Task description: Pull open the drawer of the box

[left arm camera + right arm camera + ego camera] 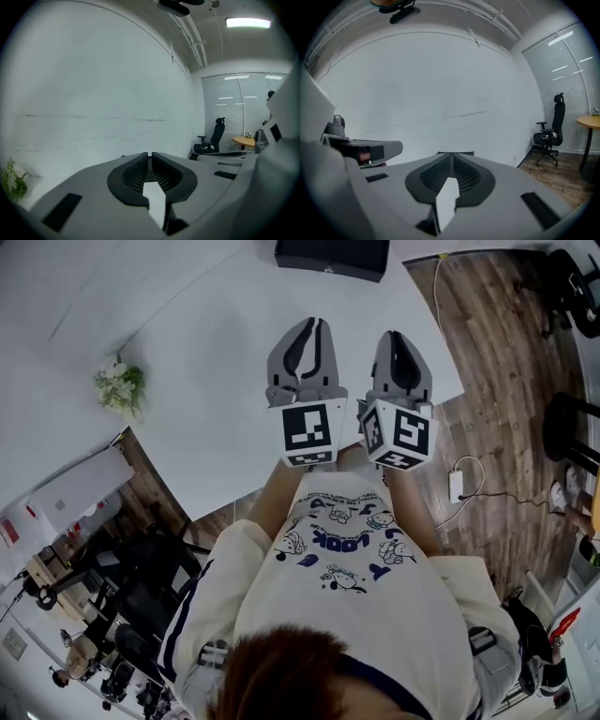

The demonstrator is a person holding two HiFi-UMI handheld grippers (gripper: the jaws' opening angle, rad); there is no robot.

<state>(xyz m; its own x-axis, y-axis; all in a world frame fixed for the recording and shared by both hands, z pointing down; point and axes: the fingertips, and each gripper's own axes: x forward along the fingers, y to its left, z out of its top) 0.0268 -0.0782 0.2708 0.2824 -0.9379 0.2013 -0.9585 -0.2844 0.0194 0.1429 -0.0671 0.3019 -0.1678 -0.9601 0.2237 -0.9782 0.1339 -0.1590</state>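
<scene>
White table [206, 334] under my jaws.
A black box [333, 257] sits at its far edge, ahead of my jaws; a bunch of white flowers [120, 385] lies off to their left.

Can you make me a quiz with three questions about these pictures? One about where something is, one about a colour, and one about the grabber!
1. Where is the black box?
A. at the table's far edge
B. at the table's near edge
C. between the jaws

2. What colour is the table?
A. brown
B. white
C. green

3. How do the left gripper jaws stand?
A. wide open
B. shut on a pen
C. shut with nothing in them

Answers:
1 A: in the head view the box sits at the far edge, beyond the gripper tips.
2 B: the tabletop is plain white.
3 C: in the left gripper view the jaws meet at the tips, with only bare table beyond.
</scene>
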